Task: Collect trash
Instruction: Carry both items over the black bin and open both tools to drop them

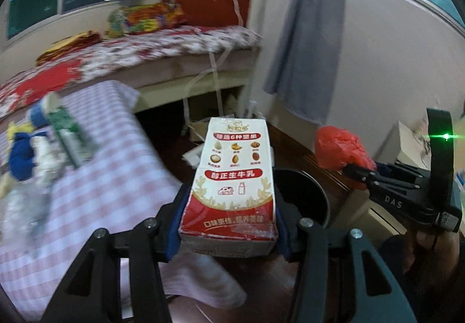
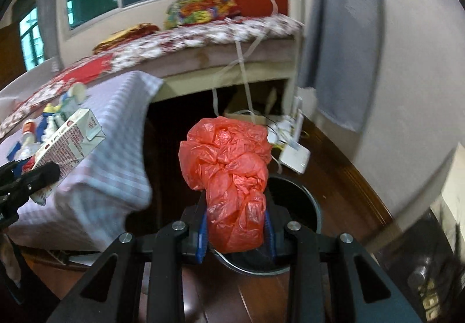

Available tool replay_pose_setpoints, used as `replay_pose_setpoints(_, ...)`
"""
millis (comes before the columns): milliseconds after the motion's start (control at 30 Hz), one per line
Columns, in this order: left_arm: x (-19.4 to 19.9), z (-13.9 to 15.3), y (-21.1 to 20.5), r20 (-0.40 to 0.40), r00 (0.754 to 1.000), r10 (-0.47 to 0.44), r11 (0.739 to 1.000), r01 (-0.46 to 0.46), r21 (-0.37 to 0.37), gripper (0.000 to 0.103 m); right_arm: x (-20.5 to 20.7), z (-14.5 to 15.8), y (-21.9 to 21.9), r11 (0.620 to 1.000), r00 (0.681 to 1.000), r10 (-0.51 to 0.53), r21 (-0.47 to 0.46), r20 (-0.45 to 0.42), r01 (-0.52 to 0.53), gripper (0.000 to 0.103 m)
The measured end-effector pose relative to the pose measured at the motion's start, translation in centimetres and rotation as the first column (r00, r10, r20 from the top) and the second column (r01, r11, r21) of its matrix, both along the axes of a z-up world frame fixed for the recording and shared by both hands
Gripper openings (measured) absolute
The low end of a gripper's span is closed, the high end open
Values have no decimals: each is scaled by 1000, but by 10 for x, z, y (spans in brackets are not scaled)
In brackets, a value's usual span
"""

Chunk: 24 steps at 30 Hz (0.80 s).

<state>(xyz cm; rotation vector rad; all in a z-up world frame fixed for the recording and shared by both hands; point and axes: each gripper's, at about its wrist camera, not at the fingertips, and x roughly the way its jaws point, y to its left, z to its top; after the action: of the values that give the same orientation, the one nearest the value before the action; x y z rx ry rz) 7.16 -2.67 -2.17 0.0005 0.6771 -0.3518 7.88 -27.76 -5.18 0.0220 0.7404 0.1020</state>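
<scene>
Jaws of the left gripper pinch a milk carton by its sides, blue pads pressed to the lower end, the printed red-and-white face turned up toward the camera. Just behind the carton's right edge shows the dark round mouth of a bin on the wooden floor.

Off to that view's right, the right gripper clamps a crumpled red bag, a hand under its handle. From its own camera the right gripper squeezes the bag's lower part between blue pads, the bunched top bulging above the fingers; the bin's rim lies right behind and below it. The carton appears at the left edge, tilted, in the other gripper's black finger.

Left of both grippers stands a table under a checked cloth with blurred bottles and wrappers. Behind it is a bed with a floral cover, and a grey curtain hangs at the wall.
</scene>
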Motion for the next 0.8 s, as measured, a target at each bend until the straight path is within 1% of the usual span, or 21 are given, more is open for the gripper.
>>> replay_pose_setpoints(167, 6, -16, -35, -52, 996, -74, 997, 74, 9, 53, 2, -22, -21, 1000, 999, -16, -2, -52, 16, 33)
replay_pose_setpoints(233, 13, -28, -49, -91, 991, -101, 995, 103, 16, 53, 6, -30, -25, 1000, 997, -15, 0, -75, 15, 33)
replay_pose_setpoints(267, 21, -31, -51, -107, 988, -108, 994, 110, 16, 53, 9, -37, -29, 1000, 996, -10, 2, -91, 10, 33)
replay_pose_setpoints(333, 26, -41, -61, -133, 984, -119, 992, 122, 17, 53, 13, -50, -30, 1000, 993, 4, 4, -116, -4, 33)
replay_pose_setpoints(400, 35, -52, -70, -168, 976, -136, 990, 140, 15, 53, 19, -65, -30, 1000, 987, 16, -11, -158, -18, 33)
replay_pose_setpoints(467, 41, -60, -79, -186, 972, -144, 988, 152, 30, 53, 23, -78, -30, 999, 981, 32, -21, -190, -36, 33)
replay_pose_setpoints(667, 68, -83, -94, -261, 953, -154, 986, 166, 26, 53, 45, -103, -36, 997, 966, 68, -30, -249, -78, 33)
replay_pose_setpoints(800, 79, -90, -106, -279, 942, -185, 978, 204, 40, 53, 66, -119, -42, 990, 954, 106, -58, -281, -127, 34)
